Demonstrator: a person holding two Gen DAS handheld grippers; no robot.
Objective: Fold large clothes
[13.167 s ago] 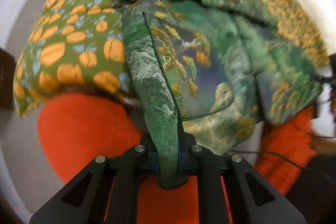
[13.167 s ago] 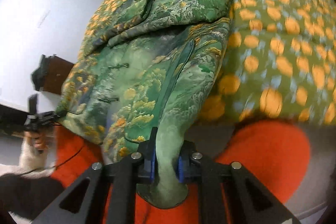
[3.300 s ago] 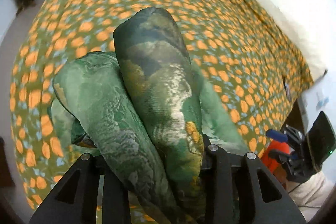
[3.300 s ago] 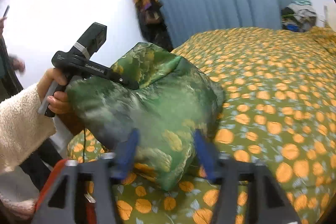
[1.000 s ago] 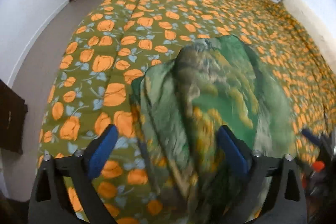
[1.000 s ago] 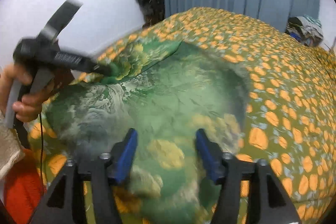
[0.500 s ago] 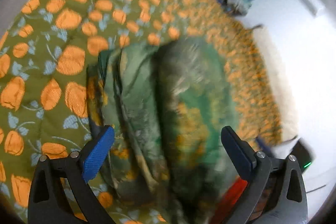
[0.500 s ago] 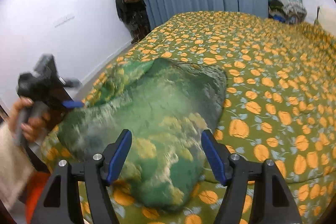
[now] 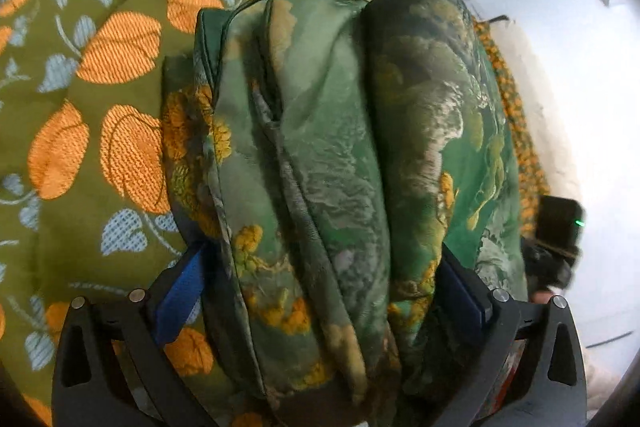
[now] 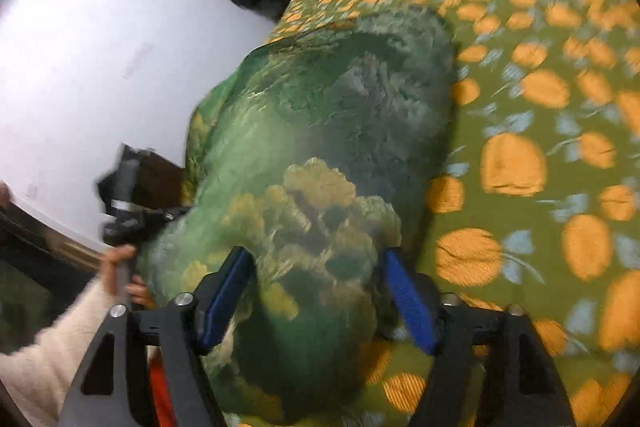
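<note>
My left hand-held gripper [image 9: 320, 291] stands wide, and the folded green garment [image 9: 340, 147] fills the gap between its two blue pads [image 9: 178, 301]. The cloth reaches both pads, but I cannot tell if they really press it or only stand at its sides. The garment lies as a thick bundle of several rounded folds directly in front of this hand-held gripper, on the bed cover [image 9: 100, 75] with orange flowers, which shows to the left of it.

My right hand-held gripper [image 10: 316, 299] has its jaws opening. The same garment [image 10: 320, 131] is between its pads [image 10: 408, 303], but a small space shows at each side, so it has no hold on the cloth. The bundle stretches away ahead of it, and the bed cover [image 10: 540, 115] lies to the right. To the left, beyond the bundle, I see my other hand [image 10: 120, 275] in a cream fleece sleeve [image 10: 48, 355], holding the left tool.
</note>
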